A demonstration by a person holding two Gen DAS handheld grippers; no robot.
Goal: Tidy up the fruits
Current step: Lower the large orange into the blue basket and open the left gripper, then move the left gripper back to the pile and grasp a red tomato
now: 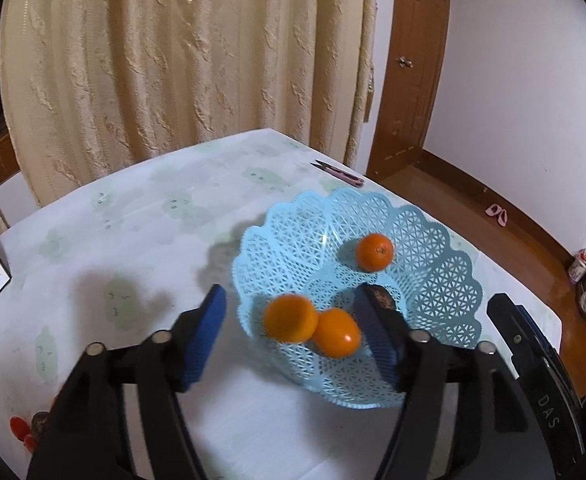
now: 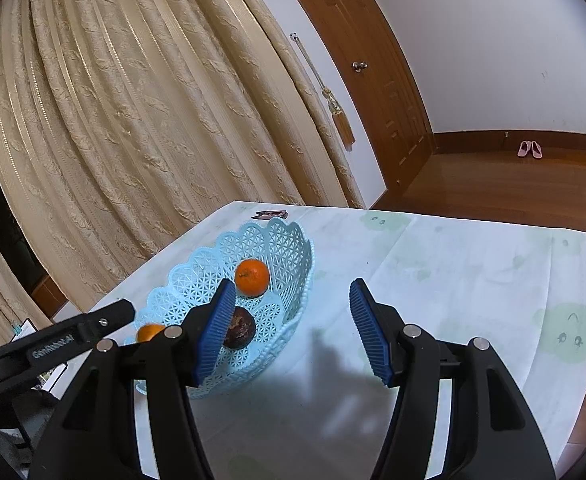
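Between the spread left tongs (image 1: 289, 344), two oranges (image 1: 291, 318) sit in the basket (image 1: 433, 264); right tongs (image 2: 293, 332), spread and empty, hang alongside.

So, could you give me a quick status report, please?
Left gripper and right gripper open, empty. Three oranges and one dark fruit in blue basket. Nothing obstructing.

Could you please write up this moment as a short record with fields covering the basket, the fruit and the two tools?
container: light blue plastic lattice basket on the table
fruit in basket: three round orange citrus fruits, one dark brown round fruit
left tool: open, above basket's near side, holding nothing
right tool: open, empty, beside basket
table cover: pale patterned cloth
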